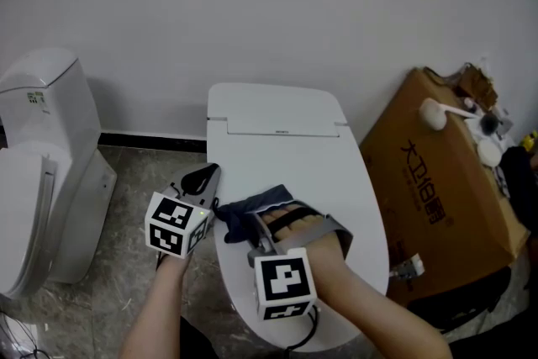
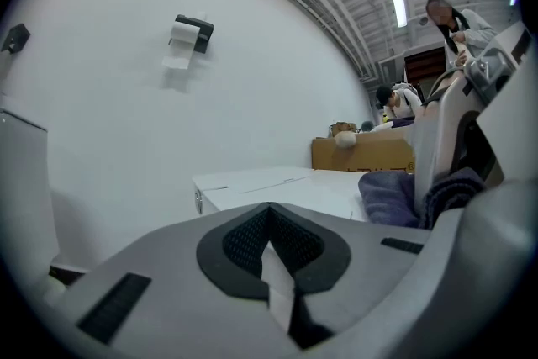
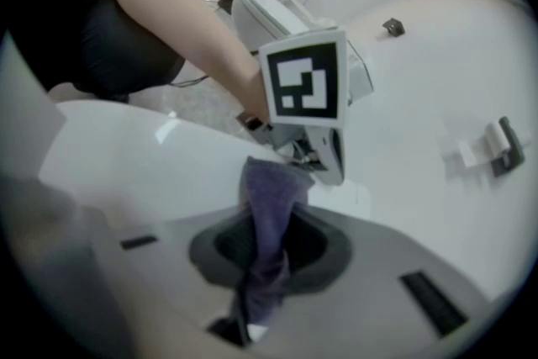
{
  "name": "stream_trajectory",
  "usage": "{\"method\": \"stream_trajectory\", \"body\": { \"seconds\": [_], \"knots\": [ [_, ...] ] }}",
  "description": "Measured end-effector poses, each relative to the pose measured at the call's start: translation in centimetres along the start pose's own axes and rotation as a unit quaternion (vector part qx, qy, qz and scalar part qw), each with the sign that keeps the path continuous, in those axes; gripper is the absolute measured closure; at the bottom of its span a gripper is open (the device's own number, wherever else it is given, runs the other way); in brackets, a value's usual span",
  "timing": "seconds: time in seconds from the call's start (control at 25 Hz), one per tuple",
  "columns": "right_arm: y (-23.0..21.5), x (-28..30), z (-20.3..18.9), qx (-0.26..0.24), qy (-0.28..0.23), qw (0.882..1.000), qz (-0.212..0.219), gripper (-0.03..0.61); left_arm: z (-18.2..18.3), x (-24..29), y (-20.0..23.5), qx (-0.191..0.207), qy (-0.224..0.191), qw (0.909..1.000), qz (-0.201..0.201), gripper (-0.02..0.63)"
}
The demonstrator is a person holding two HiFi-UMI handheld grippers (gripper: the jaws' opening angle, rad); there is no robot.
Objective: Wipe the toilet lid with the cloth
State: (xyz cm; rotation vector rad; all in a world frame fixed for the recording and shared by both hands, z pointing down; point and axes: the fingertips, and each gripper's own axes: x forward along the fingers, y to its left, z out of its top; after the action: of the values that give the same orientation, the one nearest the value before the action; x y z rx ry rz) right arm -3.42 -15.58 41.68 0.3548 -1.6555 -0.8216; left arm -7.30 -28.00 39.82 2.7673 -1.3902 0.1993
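The white toilet lid (image 1: 286, 147) is closed and fills the middle of the head view. A dark blue cloth (image 1: 252, 208) lies bunched on its front left part. My right gripper (image 1: 252, 224) is shut on this cloth and points left across the lid. In the right gripper view the cloth (image 3: 269, 214) hangs between the pads of the right gripper (image 3: 267, 235). My left gripper (image 1: 204, 175) hovers at the lid's left edge, just left of the cloth, shut and empty. The left gripper view shows the left gripper (image 2: 269, 210), the lid (image 2: 277, 181) and the cloth (image 2: 391, 197) at the right.
A second white toilet (image 1: 42, 164) stands on the tiled floor (image 1: 143, 172) at the left. At the right, a big cardboard box (image 1: 437, 197) carries a brush and small items. A paper holder (image 2: 192, 34) hangs on the wall. People (image 2: 458, 21) stand far behind.
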Motion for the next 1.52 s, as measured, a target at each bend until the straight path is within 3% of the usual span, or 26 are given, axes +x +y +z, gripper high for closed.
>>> {"method": "stream_trajectory", "body": {
  "seconds": [0.76, 1.04, 1.52],
  "knots": [
    [4.1, -4.3, 1.6, 0.008, -0.013, 1.0, -0.013, 0.515, 0.1, 0.0, 0.1, 0.002, -0.007, 1.0, 0.0, 0.598],
    [5.7, -5.3, 1.8, -0.001, -0.012, 1.0, -0.007, 0.515, 0.1, -0.2, -0.6, 0.037, 0.014, 0.9992, -0.003, 0.598],
    [7.3, -7.4, 2.0, 0.074, -0.079, 0.994, 0.019, 0.515, 0.1, -0.3, -1.4, 0.051, 0.032, 0.9981, -0.014, 0.598]
  ]
}}
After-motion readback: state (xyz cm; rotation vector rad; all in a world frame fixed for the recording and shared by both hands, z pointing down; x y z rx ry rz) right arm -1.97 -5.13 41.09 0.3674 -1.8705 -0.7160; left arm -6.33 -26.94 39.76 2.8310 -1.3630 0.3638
